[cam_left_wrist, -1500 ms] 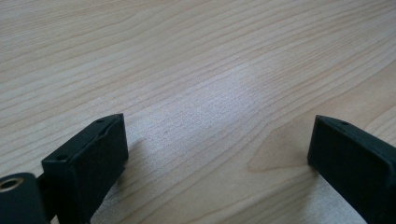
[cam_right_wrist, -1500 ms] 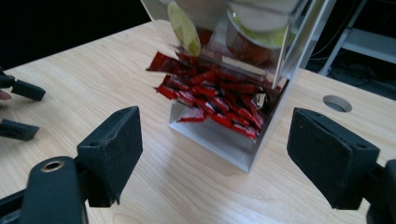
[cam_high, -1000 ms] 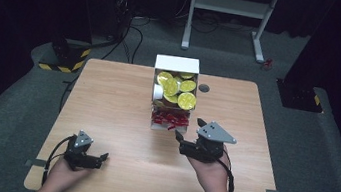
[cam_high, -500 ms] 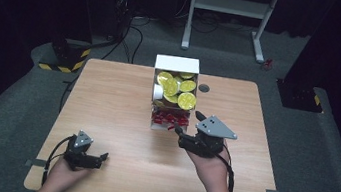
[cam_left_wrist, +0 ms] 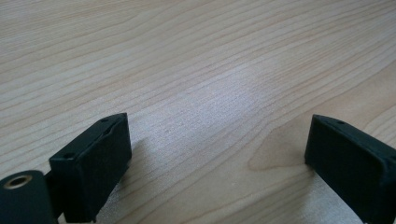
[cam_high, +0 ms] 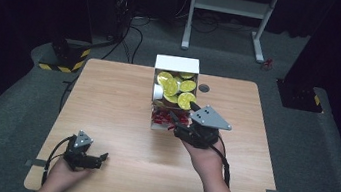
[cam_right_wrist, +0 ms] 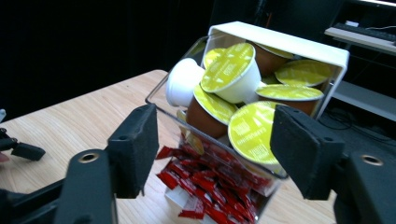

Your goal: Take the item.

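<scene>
Having edged nearer the capsule box (cam_high: pixel 173 92), right claw (cam_high: pixel 178 122) wide open; left claw (cam_high: pixel 99 159) unmoved, also wide.

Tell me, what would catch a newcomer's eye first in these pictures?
Most likely the clear box at the table's far middle, heaped with yellow-lidded capsules, with red sachets in its lower part. The right hand-held gripper hangs open just before it. The left hand-held gripper lies open on bare wood at the near left corner.
</scene>
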### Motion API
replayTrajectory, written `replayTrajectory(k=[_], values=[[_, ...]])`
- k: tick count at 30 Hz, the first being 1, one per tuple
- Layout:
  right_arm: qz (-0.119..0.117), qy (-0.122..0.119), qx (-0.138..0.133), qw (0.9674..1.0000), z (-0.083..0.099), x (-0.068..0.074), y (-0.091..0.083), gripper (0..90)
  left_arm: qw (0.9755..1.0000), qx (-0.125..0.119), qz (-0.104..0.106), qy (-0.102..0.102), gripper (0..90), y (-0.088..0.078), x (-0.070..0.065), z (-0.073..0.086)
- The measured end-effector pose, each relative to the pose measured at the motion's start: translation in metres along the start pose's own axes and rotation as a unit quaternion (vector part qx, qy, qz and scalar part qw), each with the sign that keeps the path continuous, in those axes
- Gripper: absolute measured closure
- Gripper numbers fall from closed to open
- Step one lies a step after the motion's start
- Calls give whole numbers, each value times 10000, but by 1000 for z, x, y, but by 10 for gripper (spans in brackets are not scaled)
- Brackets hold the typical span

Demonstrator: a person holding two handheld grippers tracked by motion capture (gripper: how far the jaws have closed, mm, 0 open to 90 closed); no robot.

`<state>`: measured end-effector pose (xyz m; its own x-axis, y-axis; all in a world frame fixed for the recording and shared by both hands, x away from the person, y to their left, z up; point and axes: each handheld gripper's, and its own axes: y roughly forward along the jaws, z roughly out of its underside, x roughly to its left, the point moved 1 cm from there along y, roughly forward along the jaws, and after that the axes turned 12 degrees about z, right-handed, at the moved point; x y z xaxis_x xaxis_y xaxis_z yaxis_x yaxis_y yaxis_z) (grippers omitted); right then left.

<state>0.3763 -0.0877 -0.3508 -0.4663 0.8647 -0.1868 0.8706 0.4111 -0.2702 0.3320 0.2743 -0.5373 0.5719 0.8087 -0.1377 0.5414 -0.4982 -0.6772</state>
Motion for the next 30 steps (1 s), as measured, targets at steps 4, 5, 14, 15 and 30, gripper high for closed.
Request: replayTrajectory(k=[4, 5, 14, 15, 30], values=[[25, -20, -36, 10000, -5, 3, 6, 363, 10000, 2, 4, 0, 76, 0, 0, 0], [33, -35, -40, 10000, -6, 3, 8, 370, 10000, -1, 6, -1, 76, 0, 0, 0], [65, -85, -118, 9999, -22, 6, 21, 453, 10000, -10, 22, -5, 80, 0, 0, 0], [87, -123, -145, 9998, -26, 7, 25, 463, 10000, -11, 23, -7, 82, 0, 0, 0], [159, -227, -46, 9996, -44, 14, 56, 538, 10000, -14, 35, 7, 89, -1, 0, 1]])
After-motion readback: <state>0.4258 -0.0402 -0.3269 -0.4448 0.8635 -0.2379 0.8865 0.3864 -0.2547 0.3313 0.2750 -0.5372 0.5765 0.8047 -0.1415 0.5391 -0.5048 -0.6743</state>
